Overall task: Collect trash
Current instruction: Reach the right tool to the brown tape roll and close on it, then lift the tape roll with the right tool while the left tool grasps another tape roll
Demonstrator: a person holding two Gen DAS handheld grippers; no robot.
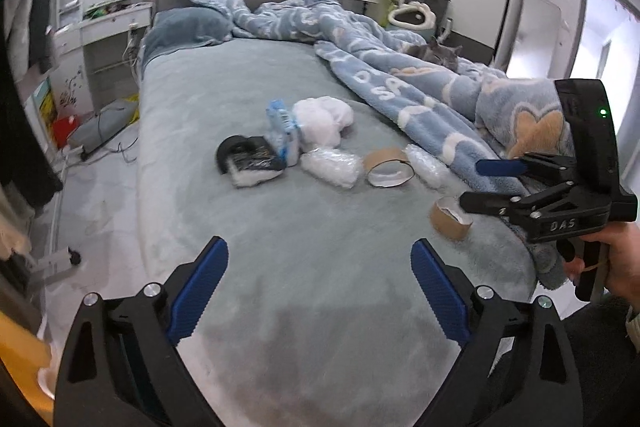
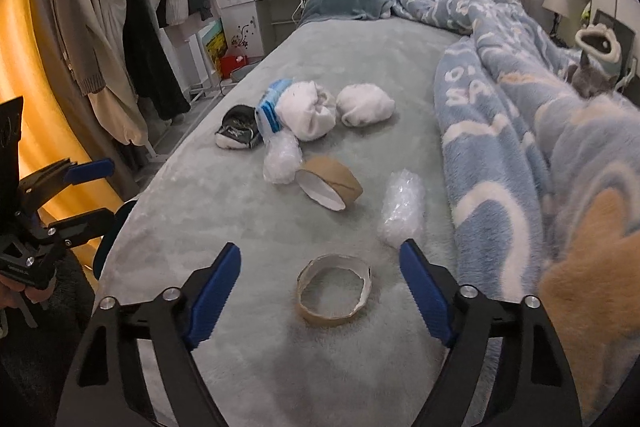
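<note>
Trash lies on the grey-green bed [image 1: 248, 87] [image 2: 360, 43]. A low cardboard tape core [image 2: 335, 290] [image 1: 450, 219] lies just ahead of my open, empty right gripper [image 2: 320, 259] [image 1: 480, 183]. A wider tape core [image 2: 330, 187] [image 1: 388, 167], bubble-wrap wads [image 2: 402, 207] [image 2: 282, 159] [image 1: 330, 167], white crumpled balls [image 2: 308, 109] [image 2: 366, 105] [image 1: 322, 117], a blue-white wrapper [image 2: 270, 107] [image 1: 282, 131] and a black packet [image 2: 238, 127] [image 1: 250, 159] lie farther up. My left gripper [image 1: 320, 259] [image 2: 86, 193] is open and empty over the bed's near end.
A rumpled blue duvet [image 1: 400, 75] [image 2: 520, 107] covers the bed's right side, with a grey cat [image 1: 436, 53] on it. Clothes hang on a rack [image 2: 120, 7] left of the bed. A white dresser [image 1: 100, 23] stands by the headboard.
</note>
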